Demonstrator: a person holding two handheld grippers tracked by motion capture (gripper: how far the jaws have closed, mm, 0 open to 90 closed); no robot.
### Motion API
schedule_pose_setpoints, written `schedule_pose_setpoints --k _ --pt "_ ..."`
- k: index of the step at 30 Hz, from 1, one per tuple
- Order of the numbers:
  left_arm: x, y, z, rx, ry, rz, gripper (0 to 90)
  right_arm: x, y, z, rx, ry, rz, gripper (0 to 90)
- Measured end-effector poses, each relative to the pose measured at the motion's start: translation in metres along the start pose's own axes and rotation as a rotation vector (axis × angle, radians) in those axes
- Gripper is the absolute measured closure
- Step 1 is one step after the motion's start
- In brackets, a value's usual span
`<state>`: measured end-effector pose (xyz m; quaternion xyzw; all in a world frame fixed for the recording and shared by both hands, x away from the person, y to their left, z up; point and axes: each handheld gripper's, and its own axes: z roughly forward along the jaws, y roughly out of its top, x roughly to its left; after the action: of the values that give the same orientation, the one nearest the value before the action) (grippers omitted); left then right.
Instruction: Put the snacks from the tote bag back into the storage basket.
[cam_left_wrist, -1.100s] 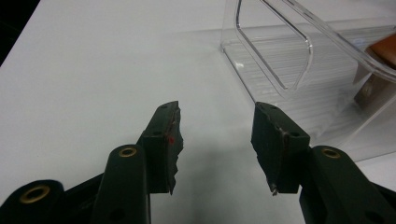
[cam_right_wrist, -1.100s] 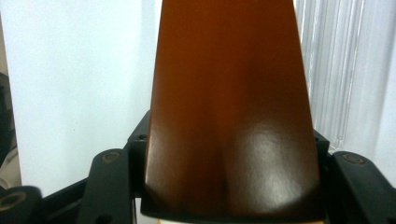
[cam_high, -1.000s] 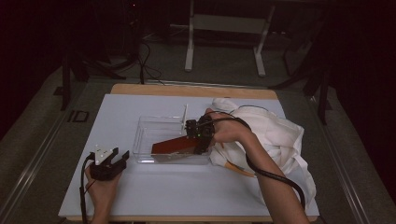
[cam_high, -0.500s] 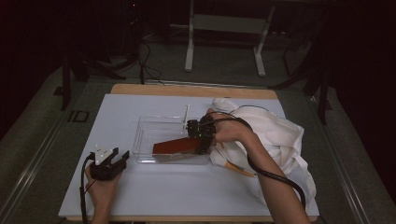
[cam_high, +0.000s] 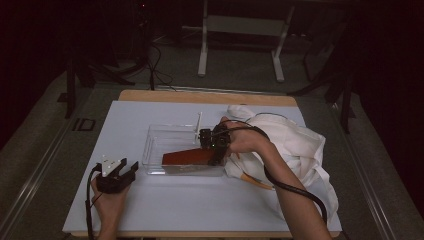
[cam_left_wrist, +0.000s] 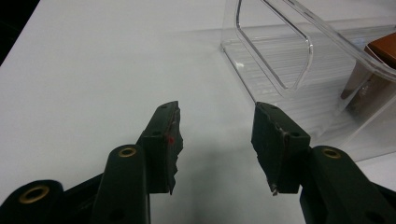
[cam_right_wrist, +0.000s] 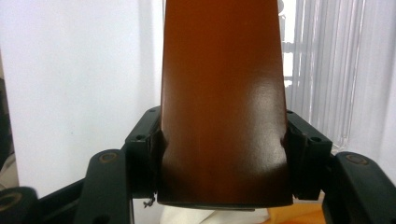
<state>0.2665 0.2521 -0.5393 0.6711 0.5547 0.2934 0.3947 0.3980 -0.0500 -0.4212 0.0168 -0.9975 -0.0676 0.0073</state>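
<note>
Right gripper (cam_right_wrist: 223, 140) clamps the brown glossy slab (cam_right_wrist: 223, 102), jaws just tightened on its sides. Keep the squeeze even and lower it flat into the clear tray (cam_high: 165, 137). Slab's far end sits in the tray, probably leather-covered. Left gripper (cam_left_wrist: 217, 140) idle, open, on the worktop (cam_high: 200, 205).

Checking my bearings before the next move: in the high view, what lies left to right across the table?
Left tongs → clear tray → brown slab → right tongs, clamped on the slab → white cloth.
</note>
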Motion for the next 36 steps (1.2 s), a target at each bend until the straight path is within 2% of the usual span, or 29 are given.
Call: schedule_pose_setpoints --k 7,13,18,26,30,36 --pt "0.0 0.0 0.0 0.0 0.0 0.0 52.3 -0.001 -0.003 -0.003 -0.003 0.005 -0.004 39.3" --pt "0.0 0.0 0.0 0.0 0.003 0.003 52.3 0.0 -0.009 -0.016 -0.019 -0.005 0.011 39.2" --pt "0.0 0.0 0.0 0.002 0.002 0.003 52.3 0.0 -0.016 -0.019 -0.024 -0.013 0.014 39.3" --pt "0.0 0.0 0.0 0.002 0.003 0.002 52.3 0.001 -0.028 -0.02 -0.031 -0.039 0.033 39.4" --pt "0.0 0.0 0.0 0.004 0.003 0.004 52.2 0.003 -0.039 -0.025 -0.057 -0.051 0.046 39.4" --pt "0.0 0.0 0.001 0.008 0.003 0.003 52.2 0.008 -0.048 -0.03 -0.091 -0.097 0.068 39.3"
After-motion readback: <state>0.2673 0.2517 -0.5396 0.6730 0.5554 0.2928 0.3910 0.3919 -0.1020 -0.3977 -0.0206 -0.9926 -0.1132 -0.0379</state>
